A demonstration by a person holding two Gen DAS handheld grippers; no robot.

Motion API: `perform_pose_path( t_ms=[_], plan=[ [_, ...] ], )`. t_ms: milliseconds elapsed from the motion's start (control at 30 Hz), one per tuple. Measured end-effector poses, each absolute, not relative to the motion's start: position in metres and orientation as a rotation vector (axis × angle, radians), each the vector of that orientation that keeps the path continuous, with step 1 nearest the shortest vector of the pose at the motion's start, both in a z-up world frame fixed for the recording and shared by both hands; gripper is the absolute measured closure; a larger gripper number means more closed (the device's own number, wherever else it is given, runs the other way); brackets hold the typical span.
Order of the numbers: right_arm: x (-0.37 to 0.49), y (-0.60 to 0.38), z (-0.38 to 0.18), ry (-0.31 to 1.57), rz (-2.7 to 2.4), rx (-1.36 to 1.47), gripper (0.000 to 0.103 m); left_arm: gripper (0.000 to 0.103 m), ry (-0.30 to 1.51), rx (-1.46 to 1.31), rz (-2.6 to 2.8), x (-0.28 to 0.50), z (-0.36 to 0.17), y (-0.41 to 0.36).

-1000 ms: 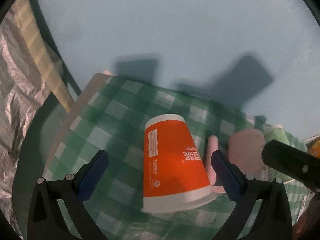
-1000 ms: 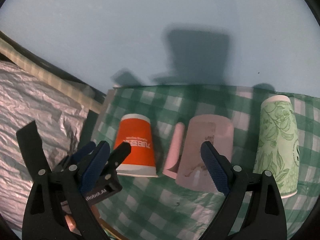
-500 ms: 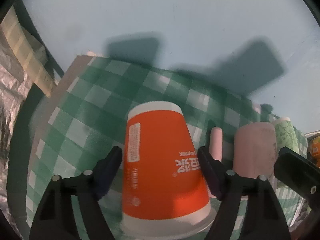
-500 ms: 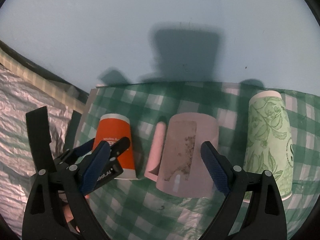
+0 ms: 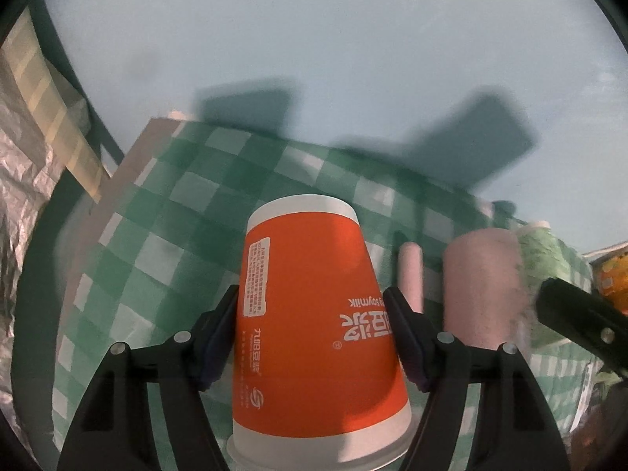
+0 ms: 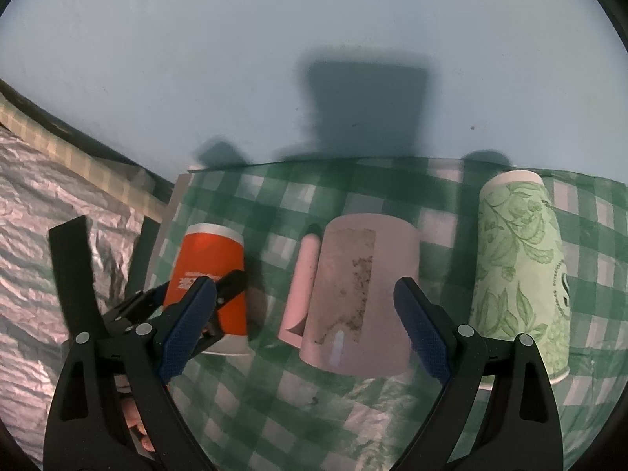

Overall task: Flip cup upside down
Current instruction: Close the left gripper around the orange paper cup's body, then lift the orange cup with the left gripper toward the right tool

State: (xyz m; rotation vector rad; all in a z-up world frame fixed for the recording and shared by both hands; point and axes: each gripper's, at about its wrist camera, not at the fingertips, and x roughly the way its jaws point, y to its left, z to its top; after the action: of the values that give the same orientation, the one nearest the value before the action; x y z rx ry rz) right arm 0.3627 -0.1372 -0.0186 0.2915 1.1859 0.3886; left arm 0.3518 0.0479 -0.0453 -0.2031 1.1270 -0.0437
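Observation:
An orange paper cup stands upside down on the green checked cloth. My left gripper is shut on the orange cup, one pad on each side of its lower half. The cup also shows in the right wrist view, with the left gripper around it. A pink mug stands upside down, its handle to the left. My right gripper is open, its pads on either side of the pink mug, not touching it.
A green leaf-patterned paper cup stands upside down at the right. A pale blue wall backs the cloth. Crinkled silver foil lies to the left. An orange package shows at the far right in the left wrist view.
My left gripper moved forward and closed from open onto the orange cup. My right gripper shifted a little closer to the pink mug and stayed open.

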Motion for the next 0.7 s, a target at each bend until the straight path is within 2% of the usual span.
perform_pose_path(
  t_ms=[333, 500, 700],
  plan=[
    [0.322, -0.156, 0.018, 1.108, 0.459, 0.267, 0.011, 0.03, 1.026, -0.132, -0.187, 0.284, 0.004, 0.014],
    [0.285, -0.175, 0.039, 1.07, 0.493, 0.25, 0.011, 0.03, 1.018, -0.127, -0.294, 0.252, 0.007, -0.012],
    [0.247, -0.205, 0.039, 1.071, 0.505, 0.243, 0.011, 0.03, 1.031, -0.081, -0.366, 0.23, -0.003, -0.048]
  ],
)
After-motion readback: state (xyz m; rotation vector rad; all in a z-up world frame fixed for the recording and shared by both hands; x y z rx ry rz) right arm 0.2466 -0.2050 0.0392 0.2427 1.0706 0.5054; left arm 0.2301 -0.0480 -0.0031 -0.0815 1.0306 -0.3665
